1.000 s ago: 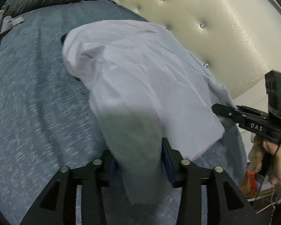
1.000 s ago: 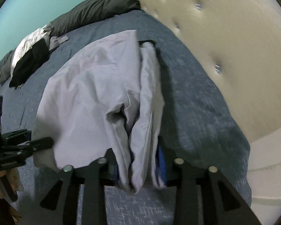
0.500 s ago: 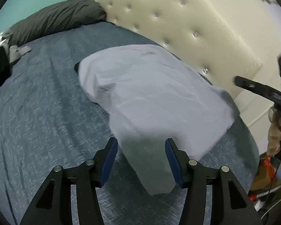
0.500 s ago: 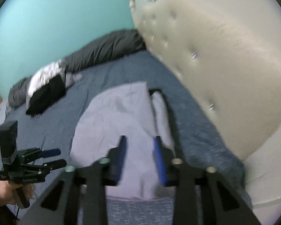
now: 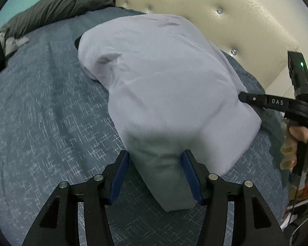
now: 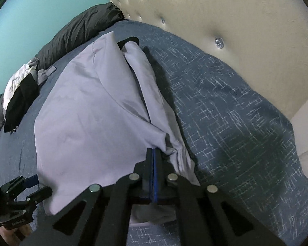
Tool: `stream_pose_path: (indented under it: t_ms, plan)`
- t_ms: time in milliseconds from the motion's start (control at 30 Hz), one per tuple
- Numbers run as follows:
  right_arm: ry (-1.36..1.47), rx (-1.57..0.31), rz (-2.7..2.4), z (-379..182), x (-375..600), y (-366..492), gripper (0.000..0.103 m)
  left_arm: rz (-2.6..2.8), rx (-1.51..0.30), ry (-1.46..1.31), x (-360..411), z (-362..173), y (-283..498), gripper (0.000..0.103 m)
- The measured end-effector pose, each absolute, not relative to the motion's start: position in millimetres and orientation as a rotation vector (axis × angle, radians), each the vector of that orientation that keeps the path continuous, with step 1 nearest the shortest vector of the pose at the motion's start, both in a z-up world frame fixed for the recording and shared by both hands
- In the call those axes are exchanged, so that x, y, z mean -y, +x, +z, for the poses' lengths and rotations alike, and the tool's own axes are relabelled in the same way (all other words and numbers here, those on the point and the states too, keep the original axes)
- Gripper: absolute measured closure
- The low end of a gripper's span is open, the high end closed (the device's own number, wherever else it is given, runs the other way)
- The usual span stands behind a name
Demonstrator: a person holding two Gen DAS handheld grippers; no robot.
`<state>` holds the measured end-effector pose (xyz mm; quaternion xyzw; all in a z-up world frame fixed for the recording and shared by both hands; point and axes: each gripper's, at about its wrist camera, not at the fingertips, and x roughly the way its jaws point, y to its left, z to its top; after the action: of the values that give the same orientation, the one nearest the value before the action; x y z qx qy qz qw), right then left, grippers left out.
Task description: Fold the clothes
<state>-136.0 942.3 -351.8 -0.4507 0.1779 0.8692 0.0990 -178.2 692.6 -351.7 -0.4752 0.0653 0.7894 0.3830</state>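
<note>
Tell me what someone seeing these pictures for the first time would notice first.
The pale lilac garment spread across the middle of the blue bedspread dominates both views. Next comes the cream tufted headboard behind it, studded with shiny buttons. The left tool stands open around the garment's near end, while the right tool is closed at the garment's right edge, where cloth bunches against its tip.

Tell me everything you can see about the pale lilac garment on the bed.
The lilac garment is thin, softly creased fabric, lying partly folded on the blue patterned bedspread near the tufted headboard. A narrower folded strip runs along its headboard side. The right hand-held gripper looks shut at its near edge. One corner lies between the open fingers of the left hand-held gripper.
</note>
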Motion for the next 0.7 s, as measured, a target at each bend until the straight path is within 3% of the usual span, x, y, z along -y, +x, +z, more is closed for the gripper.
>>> stream_pose_path:
  t_ms: [267,433,700]
  plan:
    - [-1.291,-0.486,2.621,-343.8,-937.3,-115.6,0.103,2.111,-0.023,-1.137,-671.7,-315.4,-202.5,0.044]
    - [-1.263,-0.452,2.656,-340.3,-933.7,-100.2,0.103,2.124,-0.104,-1.079,-697.8,-302.1,-221.3,0.044]
    - [-1.261,-0.461,2.689,-355.8,-932.8,-87.3,0.103,2.03,-0.041,-1.285,-697.6,-350.8,-258.4,0.044]
